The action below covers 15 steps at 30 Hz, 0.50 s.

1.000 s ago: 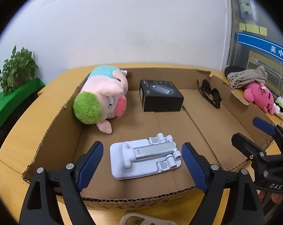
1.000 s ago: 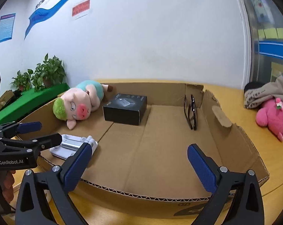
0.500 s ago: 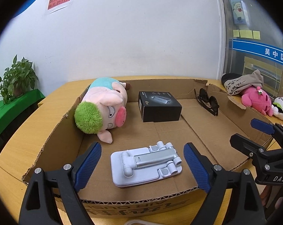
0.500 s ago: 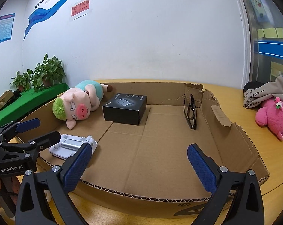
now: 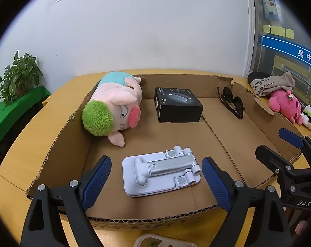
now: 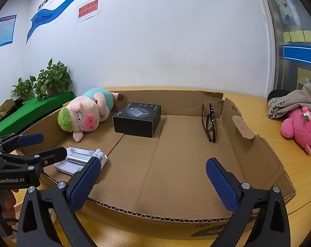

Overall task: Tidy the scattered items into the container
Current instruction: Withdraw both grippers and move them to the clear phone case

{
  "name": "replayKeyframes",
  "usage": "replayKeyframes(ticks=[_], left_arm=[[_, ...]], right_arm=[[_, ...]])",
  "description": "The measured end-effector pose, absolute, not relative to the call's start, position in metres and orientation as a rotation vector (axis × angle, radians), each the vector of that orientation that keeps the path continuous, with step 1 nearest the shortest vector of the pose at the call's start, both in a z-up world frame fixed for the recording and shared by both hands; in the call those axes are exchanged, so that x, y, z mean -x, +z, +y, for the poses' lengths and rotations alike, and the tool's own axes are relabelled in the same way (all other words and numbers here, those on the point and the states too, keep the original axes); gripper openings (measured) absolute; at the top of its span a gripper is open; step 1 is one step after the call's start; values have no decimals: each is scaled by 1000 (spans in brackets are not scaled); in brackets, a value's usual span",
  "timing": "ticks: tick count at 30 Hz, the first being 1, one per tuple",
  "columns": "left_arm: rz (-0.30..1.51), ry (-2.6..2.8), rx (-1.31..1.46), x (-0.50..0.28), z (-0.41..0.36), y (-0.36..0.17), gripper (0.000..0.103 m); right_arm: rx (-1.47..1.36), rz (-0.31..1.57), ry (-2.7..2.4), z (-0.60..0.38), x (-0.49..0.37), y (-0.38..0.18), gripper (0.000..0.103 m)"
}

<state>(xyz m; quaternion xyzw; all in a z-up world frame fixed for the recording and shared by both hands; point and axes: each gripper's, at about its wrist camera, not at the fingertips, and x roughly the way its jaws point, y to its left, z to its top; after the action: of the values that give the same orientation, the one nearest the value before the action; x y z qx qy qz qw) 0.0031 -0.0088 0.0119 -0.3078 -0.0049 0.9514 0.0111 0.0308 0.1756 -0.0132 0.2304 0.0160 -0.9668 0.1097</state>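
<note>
**Both tongs released over the box**

Left tongs (image 5: 156, 182) and right tongs (image 6: 153, 182) gape empty. In the cardboard box (image 5: 155, 219): phone stand (image 5: 160, 173) at 6 o'clock, plush pig (image 5: 112, 111) at 10, black carton (image 5: 178, 105) at 12, sunglasses (image 5: 231, 101) at 2.

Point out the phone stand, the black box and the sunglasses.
phone stand (image 5: 161, 171): left wrist view, silver arm.
black box (image 6: 138, 118): right wrist view, top face.
sunglasses (image 6: 209, 122): right wrist view, frame front.

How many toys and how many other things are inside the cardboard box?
Plush toys: 1, the pig plush
Black boxes: 1, the black box
Sunglasses: 1, the sunglasses
Phone stands: 1, the white stand
Total: 4
</note>
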Motion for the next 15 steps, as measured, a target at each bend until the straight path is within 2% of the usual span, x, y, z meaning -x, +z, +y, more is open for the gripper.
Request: replayKeyframes(ticks=[8, 15], left_arm=[[-5, 2942, 1027, -6, -12, 21, 89], [-26, 2939, 1033, -50, -42, 51, 89]], right_arm=[[-675, 46, -2844, 175, -30, -14, 103], [-744, 37, -2781, 179, -27, -11, 103]])
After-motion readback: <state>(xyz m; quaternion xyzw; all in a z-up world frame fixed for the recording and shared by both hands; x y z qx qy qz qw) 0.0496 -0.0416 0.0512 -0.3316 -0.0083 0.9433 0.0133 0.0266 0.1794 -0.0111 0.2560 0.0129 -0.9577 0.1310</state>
